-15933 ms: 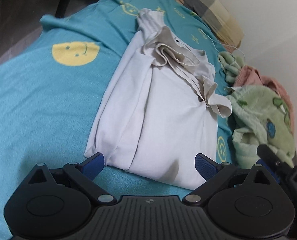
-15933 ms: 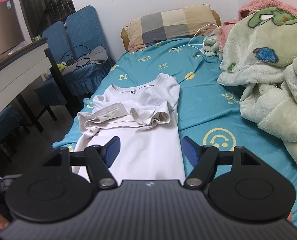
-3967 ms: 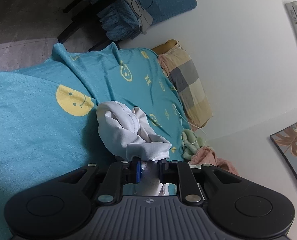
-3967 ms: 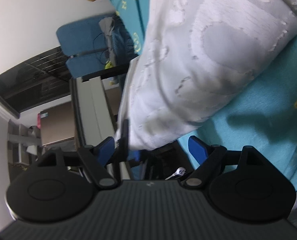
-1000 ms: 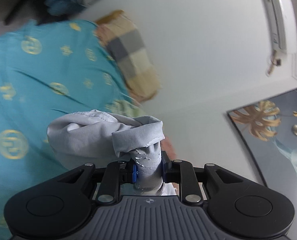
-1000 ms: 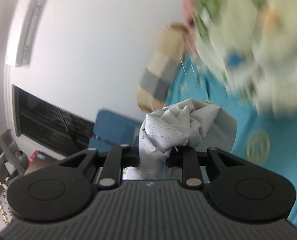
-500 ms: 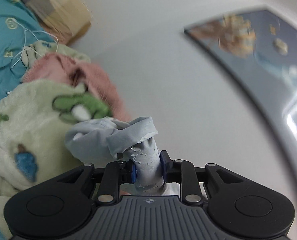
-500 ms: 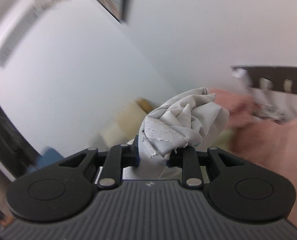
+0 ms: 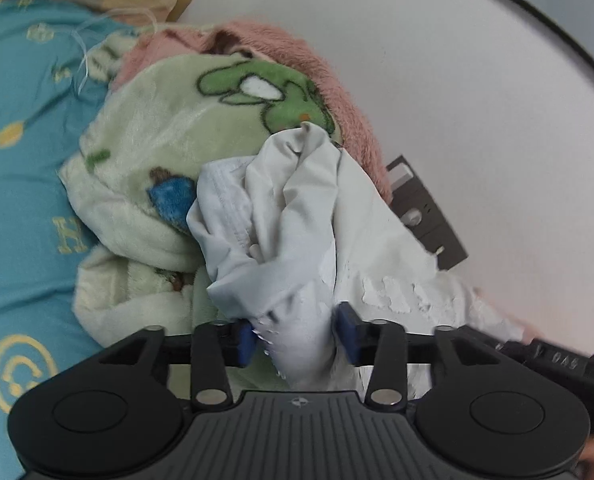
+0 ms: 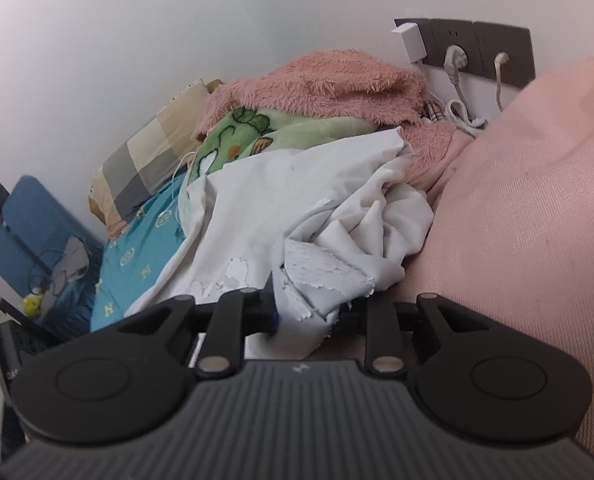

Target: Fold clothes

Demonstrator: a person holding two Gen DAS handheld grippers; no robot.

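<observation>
Right wrist: white shirt [image 10: 297, 216] wedged between green blanket [image 10: 257, 128] and pink cushion [image 10: 529, 184].

The left gripper [image 9: 297, 338] is matte black plastic with a ribbed centre plate, two round side discs, silver pivot screws and blue pads [image 9: 244, 338] on its jaws. The right gripper [image 10: 311, 316] has the same black ribbed body, discs and silver screws. A pink garment [image 10: 529, 200] fills the right of its frame.
</observation>
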